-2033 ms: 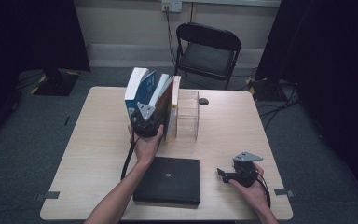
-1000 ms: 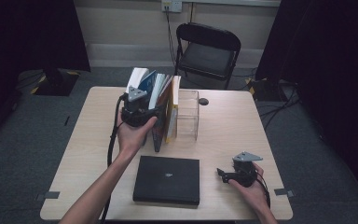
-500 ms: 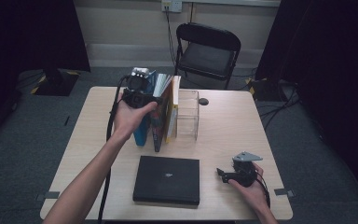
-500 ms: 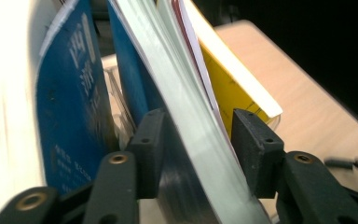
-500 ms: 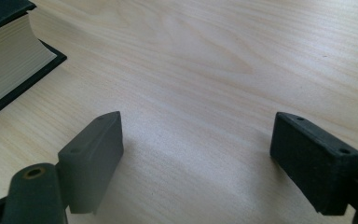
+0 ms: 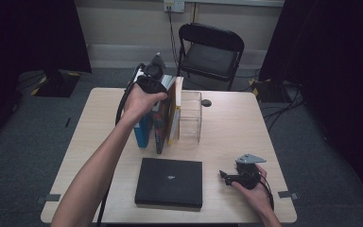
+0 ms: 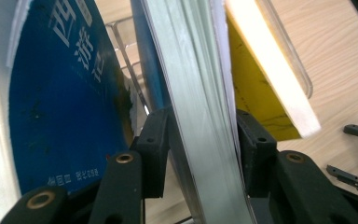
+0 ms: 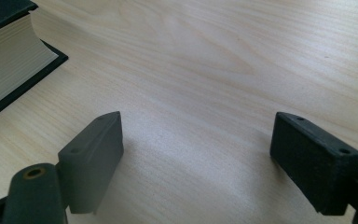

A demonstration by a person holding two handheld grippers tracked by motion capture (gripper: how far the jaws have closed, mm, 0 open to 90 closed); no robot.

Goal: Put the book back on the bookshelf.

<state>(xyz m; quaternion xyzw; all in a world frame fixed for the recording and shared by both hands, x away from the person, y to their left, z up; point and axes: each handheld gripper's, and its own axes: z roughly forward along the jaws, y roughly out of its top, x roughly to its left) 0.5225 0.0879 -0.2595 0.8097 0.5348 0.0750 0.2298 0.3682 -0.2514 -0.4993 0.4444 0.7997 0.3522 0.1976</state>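
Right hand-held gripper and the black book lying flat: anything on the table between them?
Nothing. In the high view, bare tabletop separates the black book from the right hand-held gripper; the right gripper view shows plain wood beside the book's page edge.

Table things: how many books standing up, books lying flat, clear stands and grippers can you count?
Standing books: 3 (blue book, dark book, yellow book)
Flat black book: 1
Clear stand: 1
Grippers: 2 (left gripper, right gripper)
Total: 7
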